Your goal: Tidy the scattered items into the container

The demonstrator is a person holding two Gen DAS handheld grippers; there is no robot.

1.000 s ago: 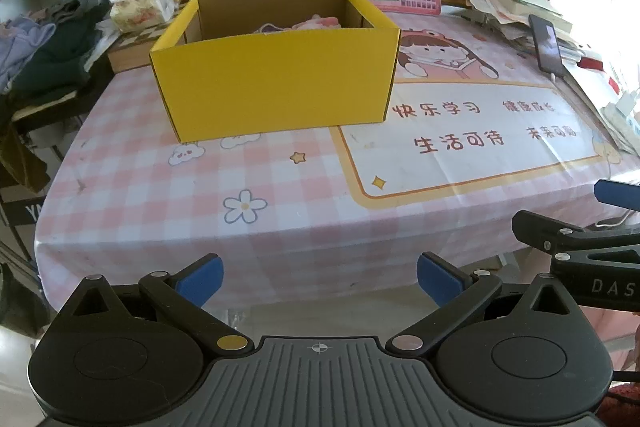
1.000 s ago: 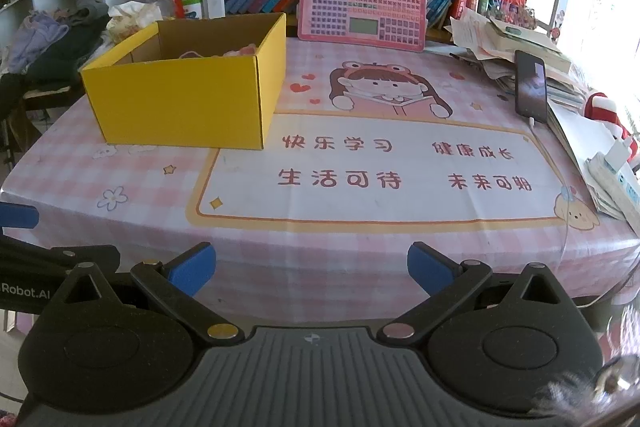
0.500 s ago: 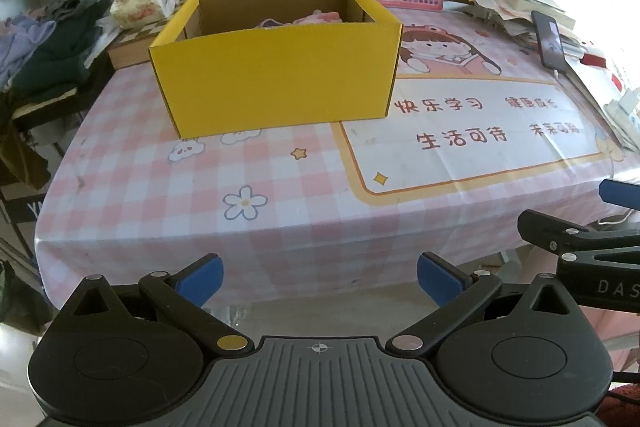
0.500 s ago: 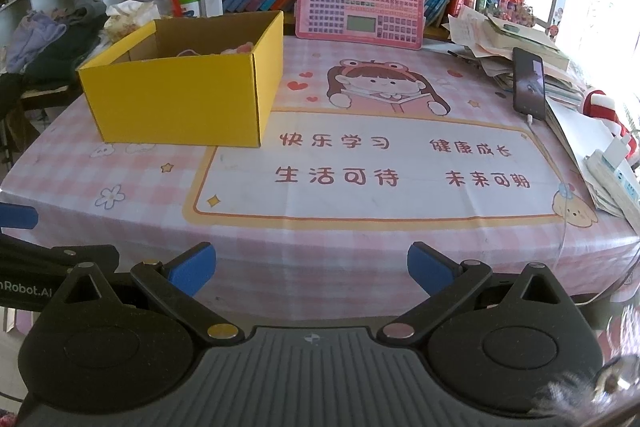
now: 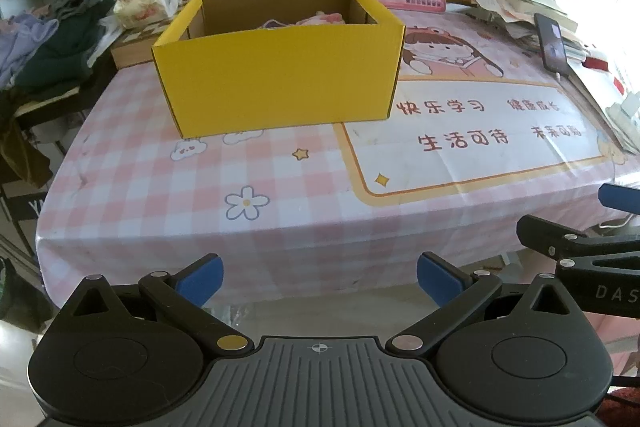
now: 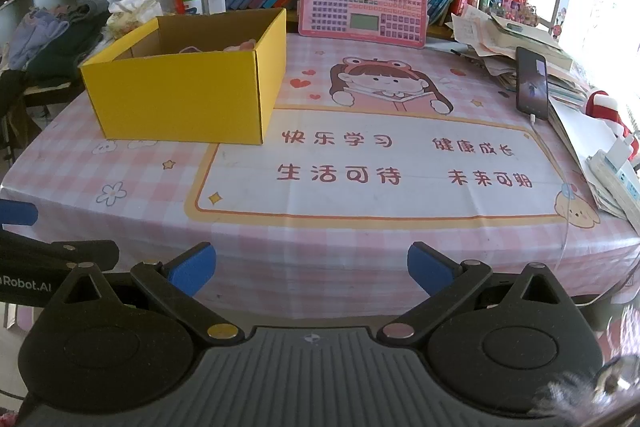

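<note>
A yellow cardboard box [image 5: 280, 75] stands open on the pink checked tablecloth [image 5: 160, 187]; it also shows in the right wrist view [image 6: 184, 99]. Pink and pale items [image 5: 320, 19] lie inside it, mostly hidden by the walls. My left gripper [image 5: 320, 277] is open and empty, held off the table's front edge. My right gripper [image 6: 312, 267] is open and empty, also in front of the edge. Each gripper shows at the side of the other's view: the right one [image 5: 580, 251] and the left one [image 6: 48, 255].
A pink keyboard toy [image 6: 364, 3] leans against the bookshelf at the back. A phone [image 6: 531, 83] on a cable lies on stacked papers [image 6: 600, 147] at the right. Clothes [image 5: 48, 51] and a bag [image 5: 144, 1] lie at the left.
Both views have tilted down slightly, so the box and table sit a little higher in the frame. Both grippers stay open and empty.
</note>
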